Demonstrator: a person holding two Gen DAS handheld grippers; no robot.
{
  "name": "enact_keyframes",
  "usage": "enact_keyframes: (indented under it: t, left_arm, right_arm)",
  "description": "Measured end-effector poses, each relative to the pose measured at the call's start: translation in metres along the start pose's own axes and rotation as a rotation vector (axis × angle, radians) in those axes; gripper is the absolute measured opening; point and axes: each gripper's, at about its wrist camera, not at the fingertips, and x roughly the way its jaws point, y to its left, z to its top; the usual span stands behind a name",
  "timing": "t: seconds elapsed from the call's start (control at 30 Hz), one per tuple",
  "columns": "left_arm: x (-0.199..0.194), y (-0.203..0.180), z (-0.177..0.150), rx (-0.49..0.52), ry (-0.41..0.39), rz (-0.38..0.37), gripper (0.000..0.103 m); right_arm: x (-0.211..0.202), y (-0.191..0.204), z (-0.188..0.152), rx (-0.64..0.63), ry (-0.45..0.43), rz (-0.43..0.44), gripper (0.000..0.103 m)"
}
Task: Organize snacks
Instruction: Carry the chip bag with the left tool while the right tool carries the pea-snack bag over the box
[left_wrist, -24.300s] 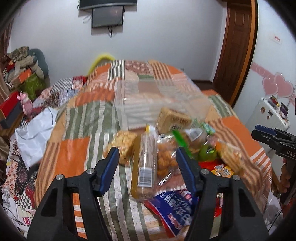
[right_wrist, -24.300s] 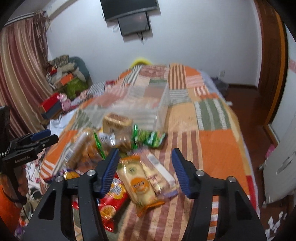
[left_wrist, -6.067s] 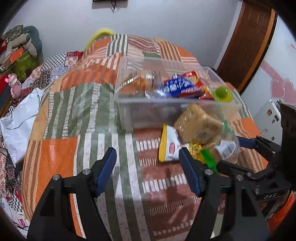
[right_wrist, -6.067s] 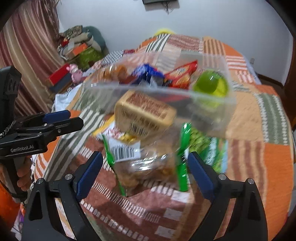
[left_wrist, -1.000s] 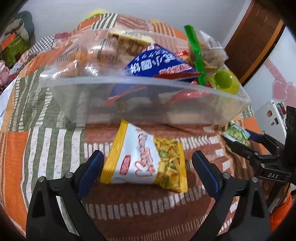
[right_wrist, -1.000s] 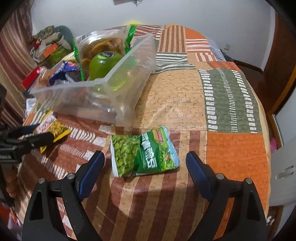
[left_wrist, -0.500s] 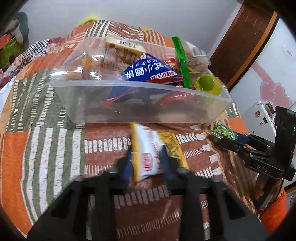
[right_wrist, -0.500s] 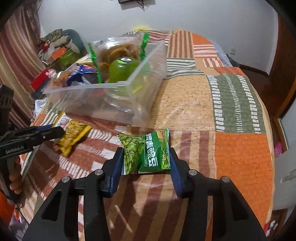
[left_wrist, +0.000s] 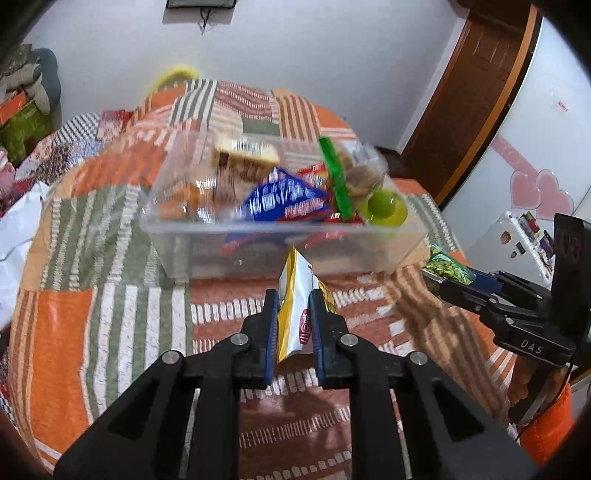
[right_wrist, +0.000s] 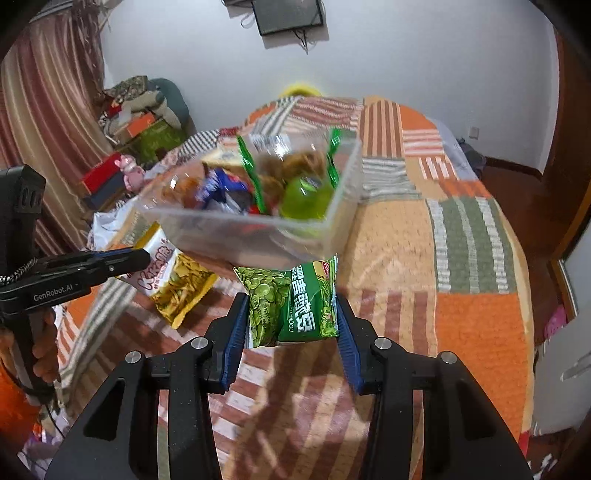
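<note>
A clear plastic bin (left_wrist: 207, 242) (right_wrist: 236, 225) on the patchwork bedspread holds several snacks: a blue bag (left_wrist: 284, 201), a green-edged cookie bag (left_wrist: 360, 173), a green cup (left_wrist: 386, 210). My left gripper (left_wrist: 293, 314) is shut on a yellow-and-white snack bag (left_wrist: 297, 295), held on edge above the bed in front of the bin; it also shows in the right wrist view (right_wrist: 173, 277). My right gripper (right_wrist: 291, 314) is shut on a green pea snack bag (right_wrist: 291, 302), lifted just before the bin's near corner; it also shows in the left wrist view (left_wrist: 447, 267).
The bedspread (left_wrist: 110, 295) spreads around the bin. A white plastic bag (left_wrist: 18, 236) lies at the bed's left edge. Piled boxes and clothes (right_wrist: 140, 122) stand by the curtain. A wooden door (left_wrist: 472, 92) and a white fridge (left_wrist: 524, 236) are on the right.
Both grippers have closed on their bags and lifted them off the bed. The yellow bag has turned on edge. Both have drawn back and risen from the bin.
</note>
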Motion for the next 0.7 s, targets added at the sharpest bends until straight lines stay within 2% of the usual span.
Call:
enact_keyframes:
  t: [0.2,0.4,0.57,0.7]
  left_arm:
    - [-0.033,-0.004,0.019,0.014,-0.105,0.020,0.015]
    - [-0.048,-0.001,0.046,0.031,-0.182,0.056,0.015]
    - [-0.041,0.005,0.066,0.030,-0.216,0.076,0.015]
    - [-0.021,0.012,0.075,0.019,-0.211,0.099,0.015]
  right_arm:
    - [-0.003,0.013,0.015,-0.008,-0.055,0.023,0.042]
    - [0.008,0.027,0.029,-0.020,-0.083,0.031,0.042]
    - [0.027,0.035,0.042,-0.025,-0.091,0.035,0.042]
    - [0.040,0.036,0.046,-0.016,-0.081,0.035,0.042]
